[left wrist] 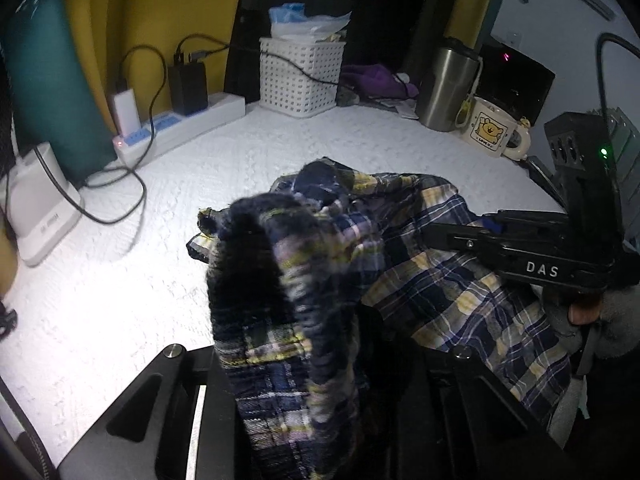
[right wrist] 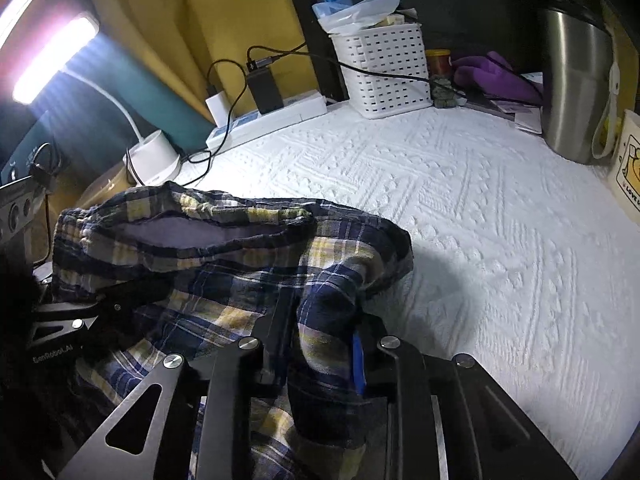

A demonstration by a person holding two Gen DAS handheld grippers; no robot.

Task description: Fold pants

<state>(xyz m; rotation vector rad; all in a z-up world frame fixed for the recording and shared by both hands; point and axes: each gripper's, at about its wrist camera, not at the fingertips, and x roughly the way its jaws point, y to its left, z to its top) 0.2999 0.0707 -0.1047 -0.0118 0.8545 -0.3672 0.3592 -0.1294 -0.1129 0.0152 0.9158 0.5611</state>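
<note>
Plaid pants (right wrist: 224,280) nearest, bunched over both claws. Right gripper (right wrist: 320,364): fingers closed onto a fold of the cloth, blue pad (right wrist: 358,364) pressed against it. Left gripper (left wrist: 304,360): cloth draped up over the fingers and blurred, jaws buried, cannot tell how far open, though cloth hangs from it. In the left view the right gripper (left wrist: 440,236) shows from the side at right, its tip on the pants. Pants sit on the near part of the white quilt (right wrist: 480,220), waistband opening facing the far left, one rounded fold edge toward the right. Open quilt runs far and right of the pants up to the clutter row. Far edge: power strip (right wrist: 276,116) with plugs and cables, white basket (right wrist: 384,68), purple cloth (right wrist: 496,76). Far right: steel tumbler (right wrist: 576,80) and mug (left wrist: 496,128), close together. Left edge: lamp base (right wrist: 152,160) just beyond the pants, a loose cable (left wrist: 120,200) lying on the quilt, teal panel (left wrist: 52,80) behind.
</note>
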